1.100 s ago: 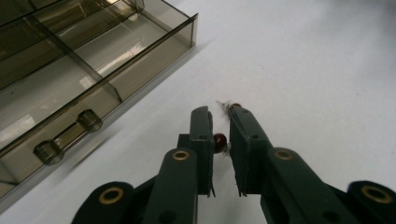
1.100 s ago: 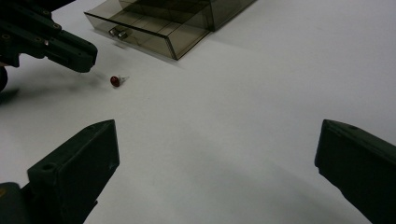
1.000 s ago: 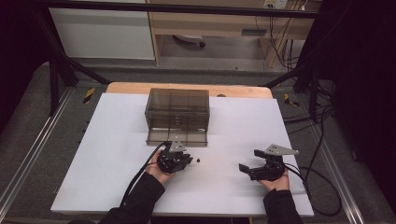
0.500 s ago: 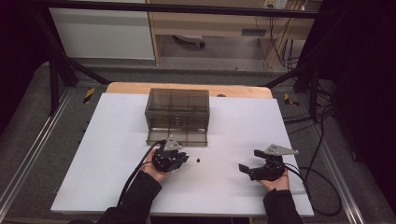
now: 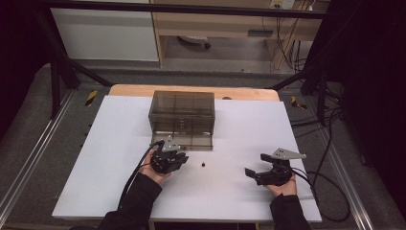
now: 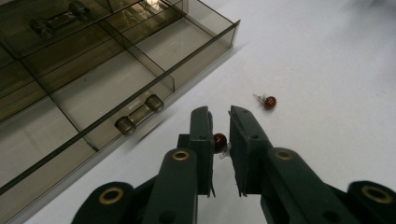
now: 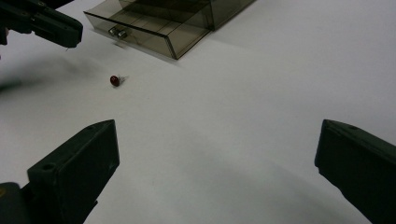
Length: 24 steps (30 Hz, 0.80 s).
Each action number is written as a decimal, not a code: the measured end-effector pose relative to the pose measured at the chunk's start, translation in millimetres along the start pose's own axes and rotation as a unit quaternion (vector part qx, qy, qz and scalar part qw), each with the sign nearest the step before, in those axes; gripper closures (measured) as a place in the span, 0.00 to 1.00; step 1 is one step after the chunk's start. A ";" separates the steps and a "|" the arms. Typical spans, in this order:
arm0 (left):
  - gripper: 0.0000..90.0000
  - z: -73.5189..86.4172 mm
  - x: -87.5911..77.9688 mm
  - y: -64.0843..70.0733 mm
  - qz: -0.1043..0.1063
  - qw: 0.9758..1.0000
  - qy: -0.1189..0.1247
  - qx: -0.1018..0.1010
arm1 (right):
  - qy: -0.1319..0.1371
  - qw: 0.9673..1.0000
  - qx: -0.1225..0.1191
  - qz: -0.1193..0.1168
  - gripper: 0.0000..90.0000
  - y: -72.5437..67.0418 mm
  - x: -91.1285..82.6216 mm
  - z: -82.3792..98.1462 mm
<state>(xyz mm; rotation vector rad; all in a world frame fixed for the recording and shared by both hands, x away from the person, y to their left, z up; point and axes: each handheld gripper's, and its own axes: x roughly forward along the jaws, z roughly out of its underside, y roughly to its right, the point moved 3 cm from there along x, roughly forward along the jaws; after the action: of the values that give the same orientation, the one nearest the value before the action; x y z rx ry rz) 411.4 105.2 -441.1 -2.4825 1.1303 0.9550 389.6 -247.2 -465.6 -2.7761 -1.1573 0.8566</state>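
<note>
Left gripper: in my left hand, just in front of the open drawer; my jaws stand narrow, with a small red bead between them; the bead sits against the left pad, and I cannot tell whether the right pad presses on it
Held bead: dark red, round, with a short clear stem; it sits low between my left jaws, above the white tabletop
Second bead: 1 more red bead of the same kind lies loose on the table, near my left jaws and apart from them; seen from above it is a small dark dot between my 2 hands
Drawer: smoked clear plastic, pulled out of the small cabinet; divided into compartments; its knob faces me
Right gripper: in my right hand, low over the table, well apart from the beads; jaws spread wide, nothing between them
</note>
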 end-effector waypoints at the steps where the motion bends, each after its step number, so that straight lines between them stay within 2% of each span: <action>1: 0.88 -0.3 -1.1 -1.4 -0.002 1.000 0.000 -0.001 | 0.000 1.000 0.000 0.000 0.01 0.0 -0.1 0.0; 24: 0.88 0.2 -7.2 -17.5 -0.019 1.000 0.002 -0.014 | 0.000 1.000 0.001 0.000 0.01 -0.1 0.2 0.0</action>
<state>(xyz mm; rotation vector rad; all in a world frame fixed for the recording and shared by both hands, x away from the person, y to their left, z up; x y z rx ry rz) 420.9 121.2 -437.2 -2.5192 1.0730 0.9628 389.6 -247.0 -465.7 -2.7750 -1.1561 0.8578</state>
